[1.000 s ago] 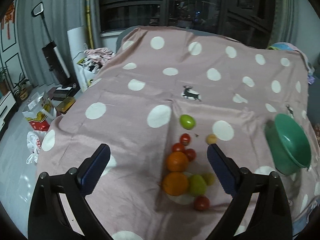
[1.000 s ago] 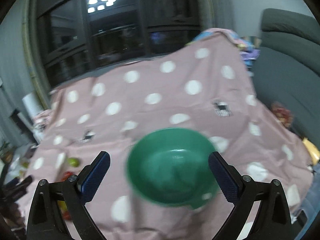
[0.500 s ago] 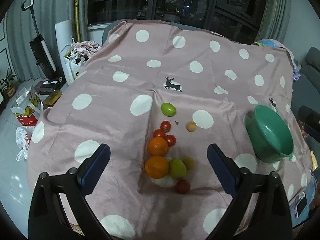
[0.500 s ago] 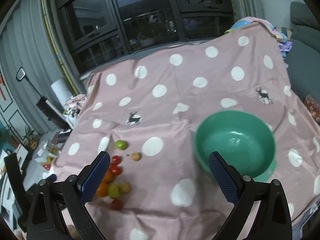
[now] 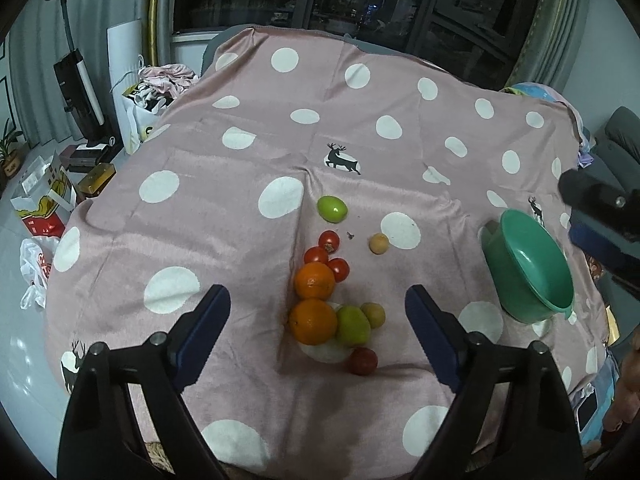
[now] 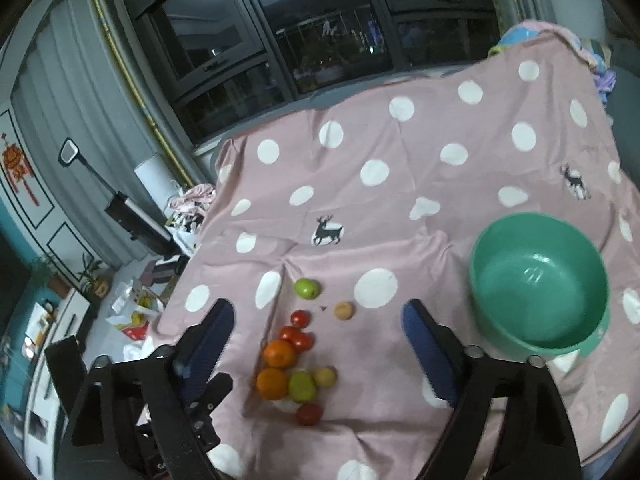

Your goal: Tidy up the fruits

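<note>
No readable writing on pink deer-print cloth [image 5: 248, 216]. My left claw [image 5: 318, 312] and right claw [image 6: 318, 326] closing, gripped nothing; fruits [image 5: 316, 300] near, green bowl [image 6: 538, 280] right.

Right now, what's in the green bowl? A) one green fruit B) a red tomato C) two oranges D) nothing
D: the right wrist view looks into the green bowl and its inside is bare, while the oranges, tomatoes and green fruits all lie on the dotted cloth to its left.
</note>
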The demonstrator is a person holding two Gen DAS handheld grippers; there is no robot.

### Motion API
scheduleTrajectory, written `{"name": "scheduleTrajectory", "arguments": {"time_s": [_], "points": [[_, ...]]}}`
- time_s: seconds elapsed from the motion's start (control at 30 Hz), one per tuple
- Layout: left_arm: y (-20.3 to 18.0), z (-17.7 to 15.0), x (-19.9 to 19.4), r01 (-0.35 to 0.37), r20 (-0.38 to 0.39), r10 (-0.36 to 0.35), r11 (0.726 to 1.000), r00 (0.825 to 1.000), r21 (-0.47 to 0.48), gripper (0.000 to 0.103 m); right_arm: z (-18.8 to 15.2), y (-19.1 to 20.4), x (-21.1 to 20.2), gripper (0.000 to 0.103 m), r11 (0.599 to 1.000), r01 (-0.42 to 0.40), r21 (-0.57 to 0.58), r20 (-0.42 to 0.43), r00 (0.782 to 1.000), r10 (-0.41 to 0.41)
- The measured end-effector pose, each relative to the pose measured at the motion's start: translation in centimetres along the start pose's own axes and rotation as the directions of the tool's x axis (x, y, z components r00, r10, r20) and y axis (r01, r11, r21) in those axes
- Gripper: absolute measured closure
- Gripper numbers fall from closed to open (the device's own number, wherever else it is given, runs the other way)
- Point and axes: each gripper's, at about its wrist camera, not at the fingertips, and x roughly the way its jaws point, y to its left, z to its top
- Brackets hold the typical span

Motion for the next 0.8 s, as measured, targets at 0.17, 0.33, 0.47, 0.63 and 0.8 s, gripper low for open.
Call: {"name": "scheduleTrajectory", "arguments": {"time_s": [0.17, 0.33, 0.47, 0.63, 0.8], "points": [[0.3, 0.1, 0.4, 0.009, -0.012, -0.009, 1.0, 1.0, -0.011, 0.017, -0.1, 0.0, 1.2, 0.025, 0.999, -0.023, 0.033, -0.047, 0.999, 0.025], [0.7, 0.2, 0.9, 0.019, -0.026, -0.02, 1.0, 0.999, -0.025, 0.025, 0.4, 0.9, 1.7, 0.026, 0.997, -0.064, 0.031, -0.068, 0.995, 0.066], [1.1, 0.2, 1.2, 0.027, -0.033, -0.028, 0.999, 0.999, -0.04, 0.03, 0.9, 1.9, 2.0, 0.026, 0.995, -0.097, 0.026, -0.073, 0.992, 0.099], [2.0, 0.5, 1.3, 0.021, -0.033, -0.023, 0.998, 0.999, -0.062, 0.034, 1.6, 3.3, 2.1, 0.026, 0.986, -0.165, 0.025, -0.078, 0.983, 0.166], [3.4, 0.6, 1.8, 0.007, -0.045, -0.011, 0.996, 0.999, -0.094, 0.039, 2.2, 4.4, 1.5, 0.026, 0.97, -0.24, 0.033, -0.061, 0.968, 0.242]]}}
